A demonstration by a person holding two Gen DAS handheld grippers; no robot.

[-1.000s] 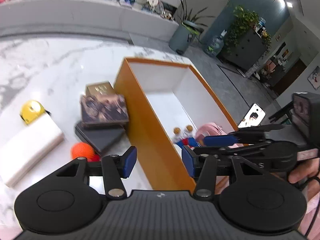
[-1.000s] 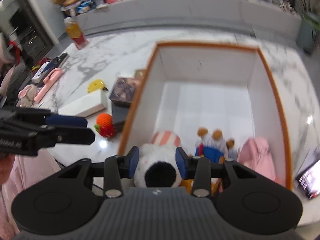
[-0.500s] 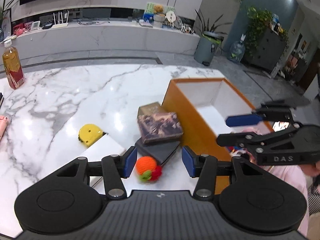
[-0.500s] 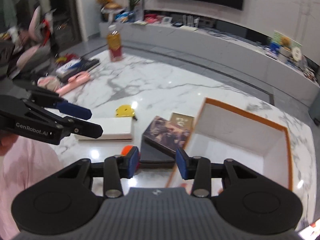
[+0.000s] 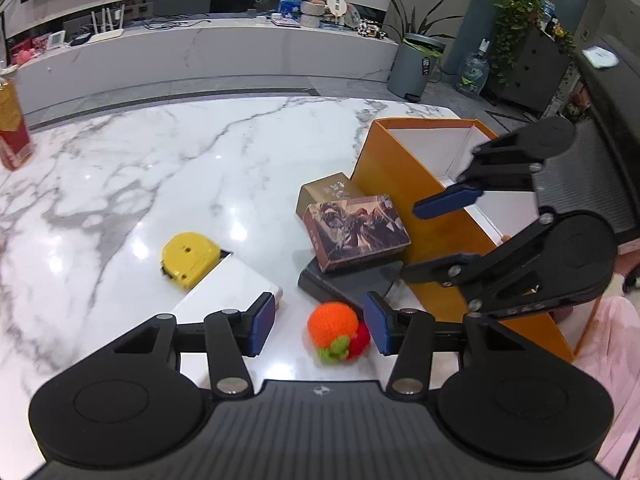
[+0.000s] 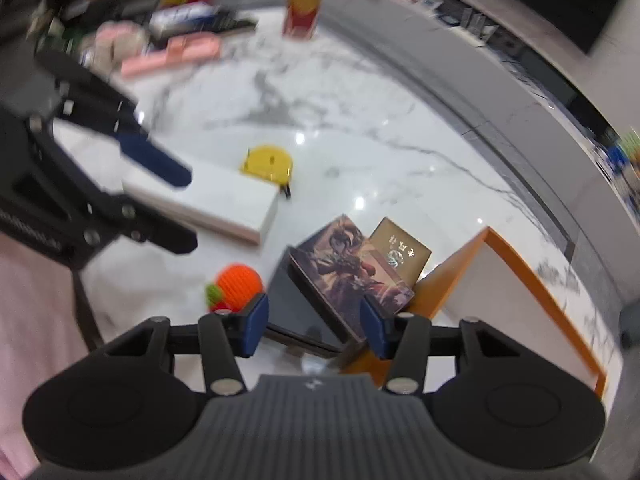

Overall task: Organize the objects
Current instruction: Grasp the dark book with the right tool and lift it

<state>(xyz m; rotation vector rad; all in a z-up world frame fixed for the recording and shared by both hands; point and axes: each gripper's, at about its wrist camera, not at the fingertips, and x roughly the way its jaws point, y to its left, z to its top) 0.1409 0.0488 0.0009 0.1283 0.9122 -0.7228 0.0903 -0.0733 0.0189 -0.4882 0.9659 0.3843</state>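
Both of the hand-held grippers hang over the marble surface [image 5: 168, 168] pointing down at the pile of stuff next to the box. The left hand-held gripper [image 5: 320, 330] has its blue pads spread with nothing pinched, and the little knitted orange ball [image 5: 333, 325] with the red and green bits sits on the surface right in the gap between them, closer to the right pad, not squeezed as far as I can see. Just past that ball there's a flat dark case [image 5: 352, 286] with a picture box [image 5: 356, 232] stacked on top of it, and a gold box [image 5: 330, 192] tucked behind that one, touching the orange storage box [image 5: 404, 184]. Off to the left of the left hand-held gripper lies a long white box [image 5: 228, 292], and a yellow tape measure [image 5: 190, 260] sits right at its far end. The right hand-held gripper [image 6: 314, 328] is in the middle of opening up, nothing clamped in it either; looking down its fingers you see the dark case and the near corner of the picture box between the pads, with the knitted ball just outside its left pad. The orange storage box is off to its right, white inside. That view is pretty blurry. There's a bottle [image 6: 302, 8] way out at the far edge of the surface.
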